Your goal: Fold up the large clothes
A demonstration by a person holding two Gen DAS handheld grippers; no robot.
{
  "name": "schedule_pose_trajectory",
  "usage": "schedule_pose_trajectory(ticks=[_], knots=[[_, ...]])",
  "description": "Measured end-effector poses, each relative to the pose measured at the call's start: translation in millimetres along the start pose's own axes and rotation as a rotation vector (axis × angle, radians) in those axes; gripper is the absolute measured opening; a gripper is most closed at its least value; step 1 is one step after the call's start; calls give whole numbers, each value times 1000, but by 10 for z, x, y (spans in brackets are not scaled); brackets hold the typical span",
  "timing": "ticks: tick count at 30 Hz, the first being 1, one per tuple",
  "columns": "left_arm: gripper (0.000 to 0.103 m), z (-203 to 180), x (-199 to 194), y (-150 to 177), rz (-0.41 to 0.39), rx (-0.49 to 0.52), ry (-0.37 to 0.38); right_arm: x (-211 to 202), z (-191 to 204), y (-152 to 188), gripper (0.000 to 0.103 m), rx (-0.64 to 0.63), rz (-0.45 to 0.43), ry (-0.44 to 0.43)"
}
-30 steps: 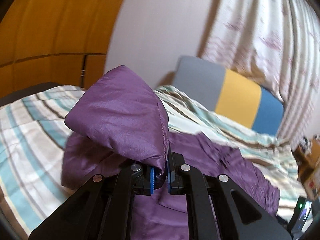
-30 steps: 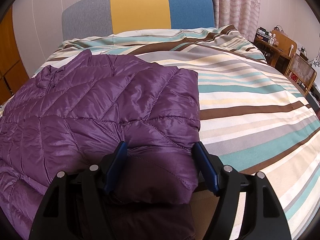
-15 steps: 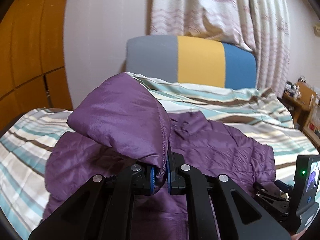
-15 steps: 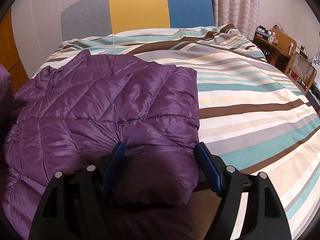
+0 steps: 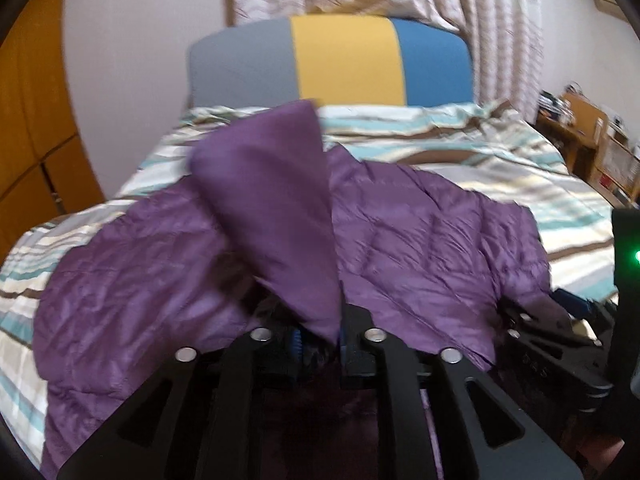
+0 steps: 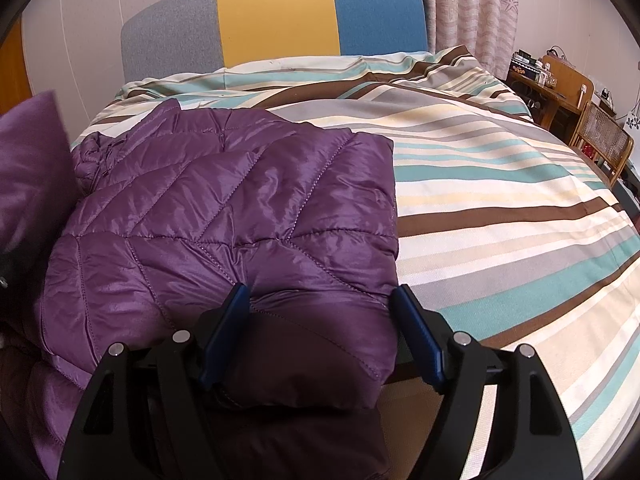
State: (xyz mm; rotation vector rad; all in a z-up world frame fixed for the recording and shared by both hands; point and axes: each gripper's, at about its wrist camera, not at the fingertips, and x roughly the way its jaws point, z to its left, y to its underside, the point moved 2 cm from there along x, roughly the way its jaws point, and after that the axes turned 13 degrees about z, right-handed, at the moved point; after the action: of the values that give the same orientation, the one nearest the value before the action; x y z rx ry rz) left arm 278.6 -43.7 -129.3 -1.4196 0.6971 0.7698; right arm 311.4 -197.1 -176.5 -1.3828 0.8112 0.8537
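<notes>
- The purple quilted jacket (image 6: 224, 216) is lying spread on the striped bed cover (image 6: 500, 216), toward the left side of the bed, its collar end pointing at the headboard (image 6: 276, 16).
- The left tongs (image 5: 320, 344) are pinching a fold of the jacket (image 5: 420, 240), the 2 blue pads clenched tight on the cloth.
- That pinched part, a smooth purple flap (image 5: 272, 208), is standing up above the rest of the garment and is leaning toward the headboard (image 5: 340, 64).
- The right tongs (image 6: 320, 336) are sitting released, the 2 blue fingers (image 6: 416, 332) spread wide on either side of the jacket's near corner; whether they are touching the fabric I cannot tell.
- In the right wrist view the lifted flap (image 6: 32, 168) is showing at the left edge.
- The left wrist view is blurring somewhat; the other tool's black body with a green light (image 5: 636, 256) is showing at its right edge.
- Curtains (image 6: 472, 8) are hanging behind the headboard, and wooden furniture (image 6: 560, 84) is standing to the right of the bed.
</notes>
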Motion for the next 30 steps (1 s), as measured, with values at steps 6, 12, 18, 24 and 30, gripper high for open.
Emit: schedule_pose_trajectory(ticks=[6,12,18,24,30], knots=[[57,-138,-147,95,-14,62,133,2,-6,0,75,1,2,-2],[83,232,-500,309,-59,-64,203,10,-39,14,79,16,7,-21],[83,837,-575,471,-38,-218,100,-71,-56,-6,81,16,-7,-38],[83,1354,-433,673,63,-329,-60,-574,111,-40,82,2,-122,-142],[83,1331,-321,828,115,-333,-30,-792,722,-171,57,-122,-144,-245]])
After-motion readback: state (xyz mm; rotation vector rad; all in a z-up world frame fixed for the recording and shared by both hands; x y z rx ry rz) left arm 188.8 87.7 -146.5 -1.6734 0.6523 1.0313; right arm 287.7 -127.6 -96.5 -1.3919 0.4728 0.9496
